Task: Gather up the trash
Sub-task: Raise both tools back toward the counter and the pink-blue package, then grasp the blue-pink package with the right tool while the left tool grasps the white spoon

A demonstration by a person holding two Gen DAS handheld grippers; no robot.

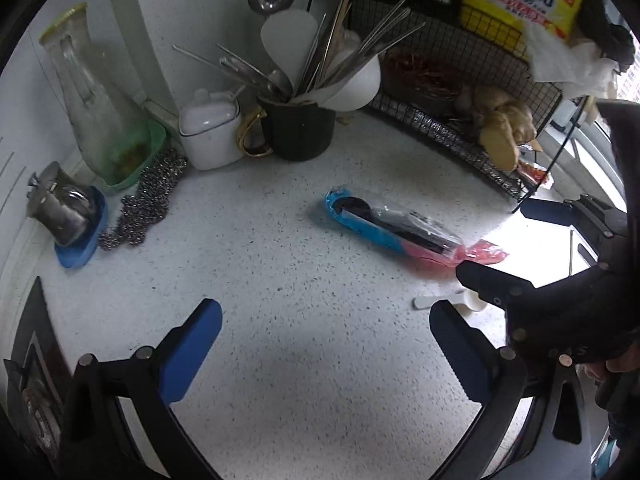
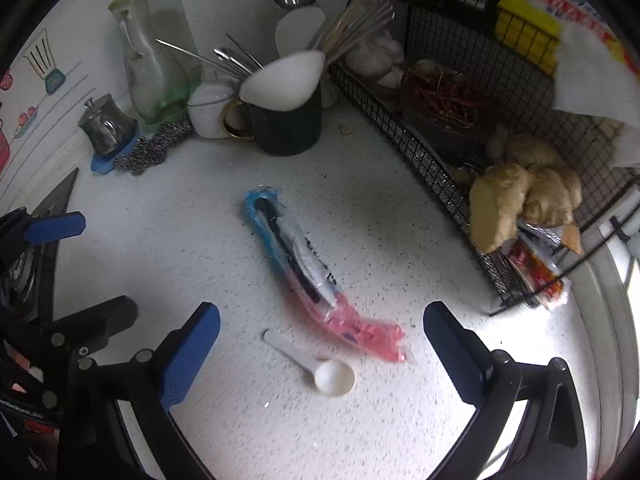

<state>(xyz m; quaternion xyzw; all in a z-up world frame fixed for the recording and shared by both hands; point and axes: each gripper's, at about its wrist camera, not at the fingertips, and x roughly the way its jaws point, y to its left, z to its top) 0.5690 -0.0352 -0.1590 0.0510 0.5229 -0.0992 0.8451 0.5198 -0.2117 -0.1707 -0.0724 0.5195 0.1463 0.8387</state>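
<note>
Speckled white surface [image 2: 400,208], cluttered along the top of the frame: dark utensil mug [image 2: 288,120], wire rack [image 2: 436,168] upper right. Blue-and-pink plastic wrapper [image 2: 304,272] lying flat at centre, white scoop [image 2: 328,372] just below it. Right hand-held gripper [image 2: 320,356] spread wide around both, touching neither. Left hand-held gripper [image 1: 326,344] likewise wide open, empty.

We see each gripper, left gripper [image 1: 326,344] and right gripper [image 2: 322,342], built of black curved arms with round silver screws, and the fingers [image 1: 190,354] faced with textured blue pads.
</note>
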